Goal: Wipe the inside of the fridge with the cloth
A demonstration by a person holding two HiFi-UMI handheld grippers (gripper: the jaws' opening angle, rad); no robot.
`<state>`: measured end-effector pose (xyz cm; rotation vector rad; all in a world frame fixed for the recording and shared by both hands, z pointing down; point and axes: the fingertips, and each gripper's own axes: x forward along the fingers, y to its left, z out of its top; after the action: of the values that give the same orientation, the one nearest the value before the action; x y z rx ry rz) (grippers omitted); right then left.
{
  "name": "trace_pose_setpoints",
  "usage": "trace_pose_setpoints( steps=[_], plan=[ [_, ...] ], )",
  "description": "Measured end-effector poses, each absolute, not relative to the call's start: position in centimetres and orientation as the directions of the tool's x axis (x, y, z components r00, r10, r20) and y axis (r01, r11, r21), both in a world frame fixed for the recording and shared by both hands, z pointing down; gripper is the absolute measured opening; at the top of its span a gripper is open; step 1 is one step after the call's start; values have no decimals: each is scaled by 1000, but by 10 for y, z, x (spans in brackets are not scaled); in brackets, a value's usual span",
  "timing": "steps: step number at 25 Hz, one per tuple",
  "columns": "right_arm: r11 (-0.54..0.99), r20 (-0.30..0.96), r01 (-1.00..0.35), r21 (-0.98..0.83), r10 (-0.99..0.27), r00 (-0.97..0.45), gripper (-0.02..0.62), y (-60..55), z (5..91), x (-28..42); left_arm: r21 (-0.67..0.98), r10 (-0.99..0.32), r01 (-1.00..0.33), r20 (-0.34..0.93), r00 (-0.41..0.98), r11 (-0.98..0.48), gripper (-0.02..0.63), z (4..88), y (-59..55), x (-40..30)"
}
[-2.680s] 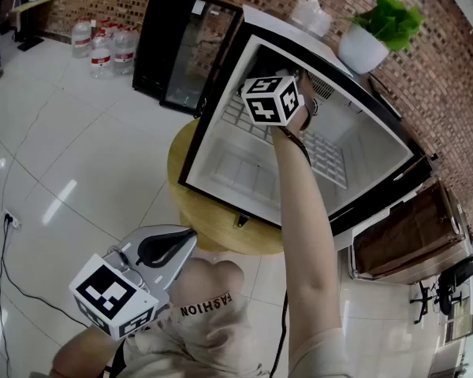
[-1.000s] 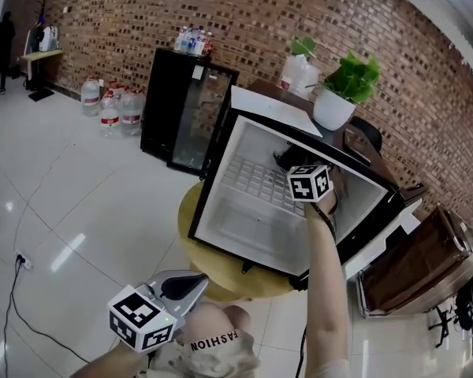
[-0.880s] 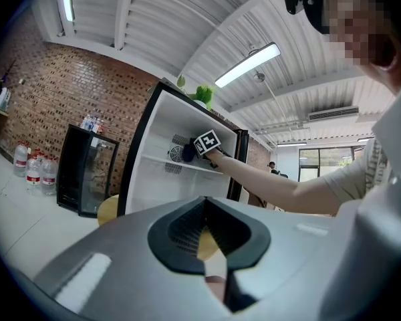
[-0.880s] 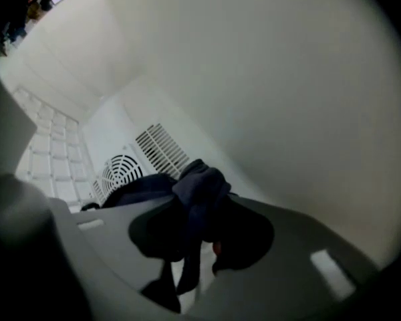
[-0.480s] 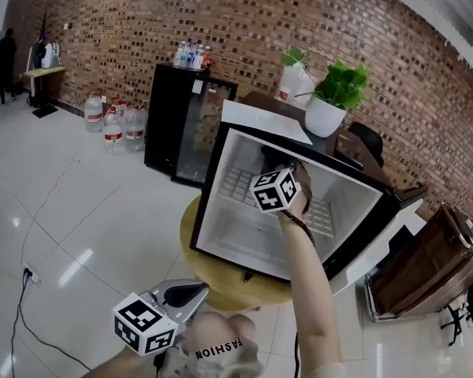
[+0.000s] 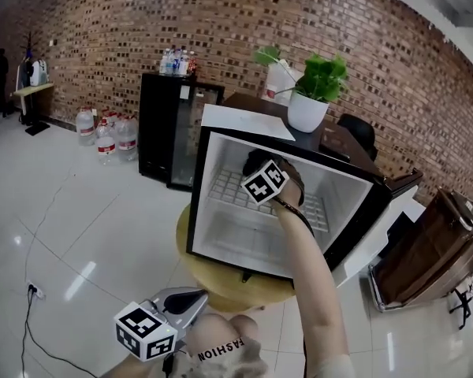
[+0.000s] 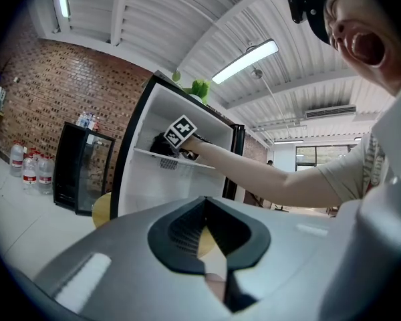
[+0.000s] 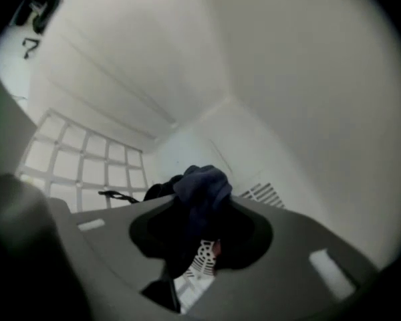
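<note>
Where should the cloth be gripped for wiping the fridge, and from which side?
Grip it by a bunched fold near one end, coming in through the open front of the fridge, as the right gripper does now. The cloth is soft and crumpled, so jaws shut on a fold leave a wad bulging past the tips to meet the walls.

Dark blue cloth (image 8: pixel 202 186), white-lined black fridge (image 6: pixel 230 231), red-brown brick wall (image 6: pixel 142 22).

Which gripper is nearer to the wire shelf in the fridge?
Right. The right gripper, shut on the dark cloth, is inside the fridge just above the wire shelf; the left gripper is low, well outside it.
</note>
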<state>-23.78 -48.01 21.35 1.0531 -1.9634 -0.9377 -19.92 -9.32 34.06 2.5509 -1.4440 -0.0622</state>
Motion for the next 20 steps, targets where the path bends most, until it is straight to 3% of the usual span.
trace_pose_setpoints(
  steps=[10, 17, 20],
  plan=[
    [287, 228, -463, 839, -957, -181, 112, -493, 203, -128, 179, -841, -835, 63, 538, -521, 0, 333, -92, -191],
    [174, 224, -315, 933, -966, 129, 112, -511, 210, -66, 163, -854, -846, 31, 519, -508, 0, 318, -83, -199],
    [182, 196, -288, 940, -980, 21, 114, -492, 207, -87, 171, -861, -852, 28, 507, -496, 0, 318, -83, -202]
  ],
)
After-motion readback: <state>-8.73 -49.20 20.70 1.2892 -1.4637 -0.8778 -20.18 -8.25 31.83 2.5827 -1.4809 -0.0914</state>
